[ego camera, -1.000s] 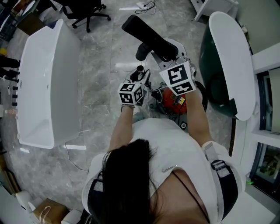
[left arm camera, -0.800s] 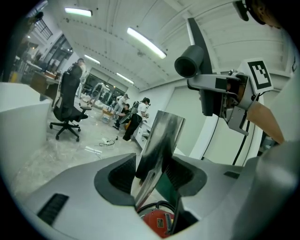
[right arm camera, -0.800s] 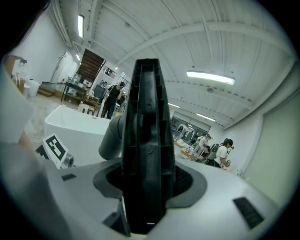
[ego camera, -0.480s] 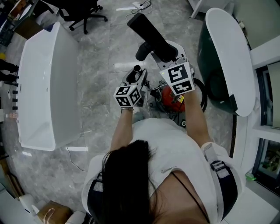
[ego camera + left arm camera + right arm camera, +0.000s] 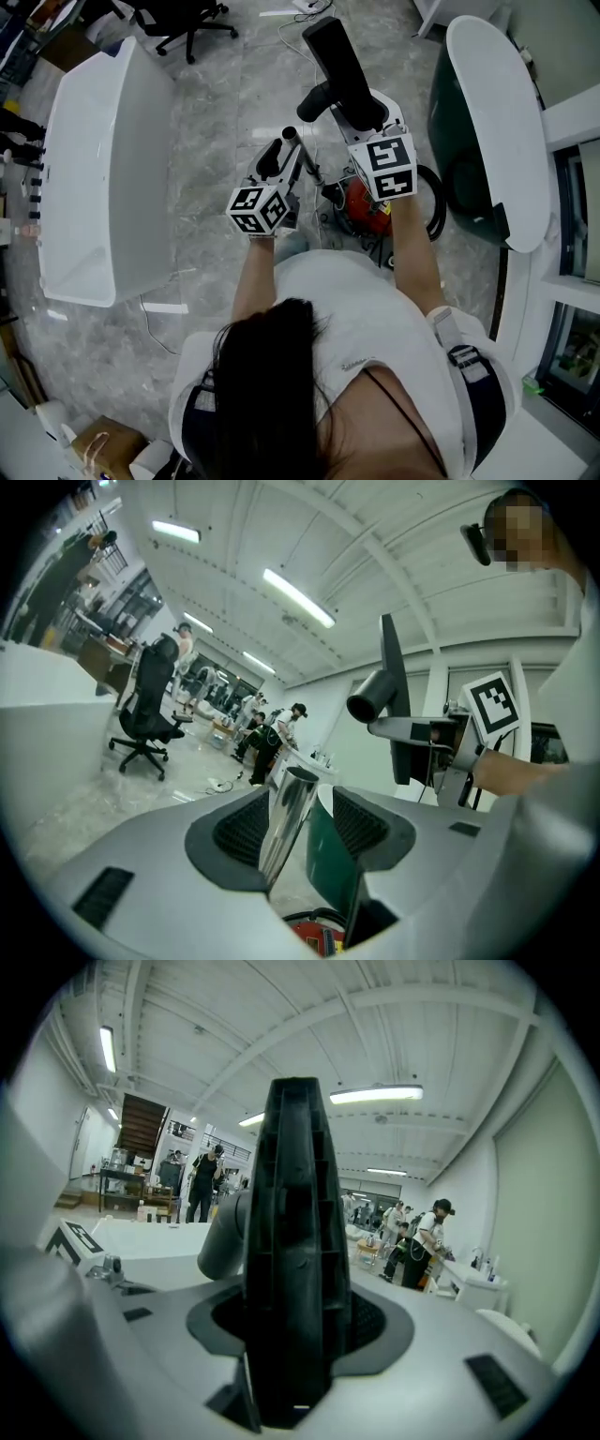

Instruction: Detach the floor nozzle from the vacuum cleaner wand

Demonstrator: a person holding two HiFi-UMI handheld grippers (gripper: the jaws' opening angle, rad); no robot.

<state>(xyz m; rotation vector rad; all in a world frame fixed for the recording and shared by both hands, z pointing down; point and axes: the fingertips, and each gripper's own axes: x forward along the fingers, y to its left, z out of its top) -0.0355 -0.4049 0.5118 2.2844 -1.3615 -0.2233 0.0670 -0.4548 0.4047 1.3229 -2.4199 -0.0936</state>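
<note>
My right gripper is shut on the black floor nozzle, which stands up from its jaws and fills the right gripper view. The nozzle's grey neck points left. The shiny metal wand lies between the jaws of my left gripper. In the left gripper view the wand leans against the left pad, with a gap to the right pad. The wand's open end and the nozzle's neck are apart.
The red vacuum body and its black hose sit on the marble floor below my hands. A white table stands left, a white-topped green one right. An office chair is at the back; people stand far off.
The nozzle has swung from a slant to nearly upright in the picture and shifted right. My left gripper has drawn down and left with the wand, widening the gap to the neck.
</note>
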